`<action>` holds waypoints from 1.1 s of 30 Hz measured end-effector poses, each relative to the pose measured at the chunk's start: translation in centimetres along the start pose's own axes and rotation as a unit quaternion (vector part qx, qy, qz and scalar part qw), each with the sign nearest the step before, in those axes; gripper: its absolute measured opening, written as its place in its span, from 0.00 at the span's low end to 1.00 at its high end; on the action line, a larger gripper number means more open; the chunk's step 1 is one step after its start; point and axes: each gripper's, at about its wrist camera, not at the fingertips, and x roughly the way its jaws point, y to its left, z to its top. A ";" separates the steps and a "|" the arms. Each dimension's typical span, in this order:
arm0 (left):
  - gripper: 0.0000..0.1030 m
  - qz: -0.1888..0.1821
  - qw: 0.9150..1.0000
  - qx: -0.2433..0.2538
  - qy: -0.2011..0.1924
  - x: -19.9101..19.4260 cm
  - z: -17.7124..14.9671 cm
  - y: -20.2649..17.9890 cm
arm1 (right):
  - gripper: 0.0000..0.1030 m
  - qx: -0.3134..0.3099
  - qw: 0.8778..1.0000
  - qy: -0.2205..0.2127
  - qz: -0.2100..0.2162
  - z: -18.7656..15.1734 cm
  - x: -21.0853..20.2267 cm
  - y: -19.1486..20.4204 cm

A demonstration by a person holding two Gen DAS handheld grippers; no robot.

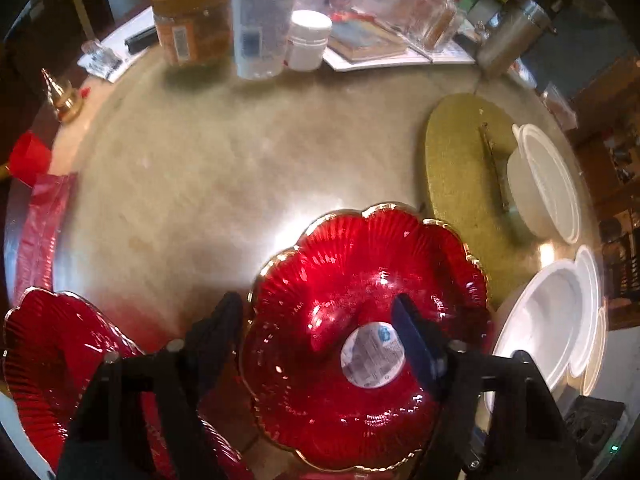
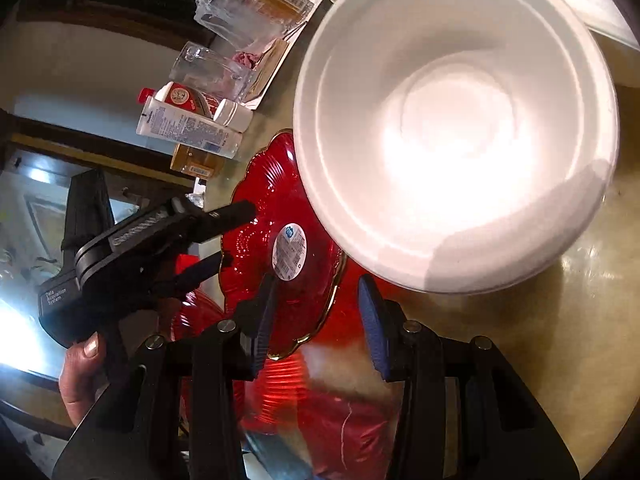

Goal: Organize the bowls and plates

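A red scalloped glass plate (image 1: 360,320) with a gold rim and a round white sticker lies on the table between the wide-open fingers of my left gripper (image 1: 320,312); its rim lies in the gap. A second red plate (image 1: 52,344) lies at lower left. White foam bowls (image 1: 552,320) stack at right. In the right wrist view a large white bowl (image 2: 456,128) stands ahead of my open right gripper (image 2: 316,300), overlapping the red plate (image 2: 256,240), where the left gripper (image 2: 224,236) straddles the far rim. The second plate (image 2: 196,316) sits below.
A lidded white tub (image 1: 544,184) rests on a gold mat (image 1: 460,168). Jars, a bottle (image 1: 260,16) and papers crowd the table's far side. A red cup (image 1: 28,160) and red bag (image 1: 40,224) are at left. A red bag (image 2: 340,420) lies near the right gripper.
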 end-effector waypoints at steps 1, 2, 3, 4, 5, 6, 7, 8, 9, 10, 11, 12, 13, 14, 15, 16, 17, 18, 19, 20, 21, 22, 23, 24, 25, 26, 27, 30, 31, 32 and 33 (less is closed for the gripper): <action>0.53 0.013 1.000 0.007 -0.002 0.0 -0.2 -0.2 | 0.39 -0.008 1.000 0.001 -0.006 0.0 0.0 0.2; 0.46 0.020 1.000 0.014 0.002 0.2 -0.3 -0.3 | 0.39 -0.013 1.000 -0.001 -0.013 -0.1 -0.1 0.2; 0.32 0.026 1.000 0.016 0.007 0.4 -0.4 -0.3 | 0.35 -0.017 0.999 -0.007 -0.027 -0.2 -0.3 0.3; 0.26 0.034 0.999 0.019 0.004 0.4 -0.5 -0.3 | 0.28 -0.019 0.999 -0.010 -0.037 -0.2 -0.4 0.2; 0.25 0.033 0.999 0.021 0.001 0.4 -0.5 -0.4 | 0.23 -0.018 0.999 -0.011 -0.044 -0.1 -0.5 0.0; 0.24 0.034 0.999 0.023 -0.002 0.3 -0.5 -0.5 | 0.17 -0.016 0.999 -0.012 -0.050 -0.1 -0.6 -0.3; 0.24 0.034 0.999 0.023 -0.003 0.2 -0.6 -0.4 | 0.16 -0.016 0.998 -0.013 -0.051 -0.1 -0.7 -0.3; 0.24 0.033 0.999 0.023 -0.002 0.2 -0.7 -0.4 | 0.16 -0.019 0.998 -0.014 -0.055 -0.1 -0.7 -0.3; 0.24 0.034 0.999 0.023 -0.003 0.2 -0.7 -0.3 | 0.16 -0.024 0.998 -0.016 -0.059 -0.2 -0.8 -0.1; 0.24 0.035 0.999 0.024 -0.003 0.1 -0.8 -0.3 | 0.16 -0.027 0.998 -0.020 -0.062 -0.2 -0.9 0.1; 0.24 0.036 0.999 0.026 -0.004 0.0 -0.8 -0.3 | 0.15 -0.029 0.997 -0.022 -0.062 -0.2 -1.0 0.2; 0.23 0.038 0.999 0.026 -0.006 -0.1 -0.9 -0.3 | 0.15 -0.030 0.997 -0.026 -0.061 -0.3 -1.3 0.2; 0.23 0.037 0.999 0.027 -0.008 0.0 -0.7 -0.6 | 0.15 -0.031 0.997 -0.031 -0.060 -0.3 -1.4 0.3; 0.23 0.033 0.999 0.028 -0.013 -0.1 -0.6 -0.8 | 0.15 -0.034 0.997 -0.035 -0.061 -0.3 -1.5 0.5; 0.23 0.032 0.999 0.030 -0.017 -0.3 -0.7 -0.7 | 0.15 -0.038 0.997 -0.039 -0.061 -0.3 -1.7 0.7; 0.23 0.032 0.999 0.032 -0.022 -0.6 -0.7 -0.8 | 0.15 -0.039 0.997 -0.043 -0.060 -0.4 -1.9 0.8; 0.23 0.033 0.998 0.034 -0.028 -1.0 -0.7 -0.9 | 0.15 -0.041 0.996 -0.047 -0.058 -0.4 -2.1 0.9; 0.23 0.033 0.998 0.036 -0.033 -1.3 -0.7 -0.9 | 0.15 -0.042 0.996 -0.050 -0.057 -0.4 -2.2 1.1; 0.23 0.032 0.998 0.038 -0.038 -1.6 -0.7 -1.0 | 0.15 -0.044 0.996 -0.053 -0.054 -0.5 -2.4 1.2; 0.23 0.032 0.998 0.038 -0.043 -2.0 -0.7 -1.0 | 0.16 -0.045 0.996 -0.056 -0.051 -0.5 -2.5 1.4; 0.23 0.033 0.998 0.039 -0.048 -2.4 -0.7 -1.0 | 0.15 -0.048 0.996 -0.058 -0.049 -0.5 -2.7 1.5; 0.23 0.033 0.997 0.039 -0.055 -2.9 -0.8 -1.0 | 0.15 -0.050 0.996 -0.061 -0.047 -0.6 -2.9 1.6; 0.23 0.033 0.997 0.039 -0.059 -3.2 -0.8 -1.1 | 0.15 -0.051 0.996 -0.063 -0.044 -0.7 -3.1 1.7; 0.22 0.033 0.997 0.039 -0.063 -3.6 -0.9 -1.0 | 0.16 -0.054 0.996 -0.066 -0.041 -0.8 -3.3 1.9; 0.22 0.033 0.996 0.039 -0.071 -4.2 -1.0 -0.9 | 0.15 -0.056 0.995 -0.068 -0.039 -0.9 -3.4 2.0; 0.22 0.031 0.996 0.039 -0.075 -4.5 -1.0 -1.0 | 0.15 -0.059 0.995 -0.071 -0.037 -1.0 -3.5 2.2; 0.22 0.030 0.996 0.038 -0.081 -4.9 -1.1 -0.9 | 0.15 -0.062 0.995 -0.074 -0.034 -1.1 -3.6 2.4; 0.22 0.028 0.994 0.037 -0.098 -6.1 -1.3 -0.8 | 0.15 -0.069 0.994 -0.078 -0.029 -1.4 -3.7 3.0; 0.22 0.028 0.993 0.038 -0.104 -6.4 -1.4 -0.8 | 0.15 -0.072 0.994 -0.079 -0.027 -1.6 -3.8 3.3; 0.22 0.027 0.993 0.037 -0.110 -6.8 -1.6 -0.7 | 0.15 -0.075 0.994 -0.080 -0.025 -1.6 -3.8 3.6; 0.22 0.026 0.992 0.036 -0.116 -7.2 -1.8 -0.5 | 0.15 -0.079 0.993 -0.081 -0.022 -1.8 -3.9 3.9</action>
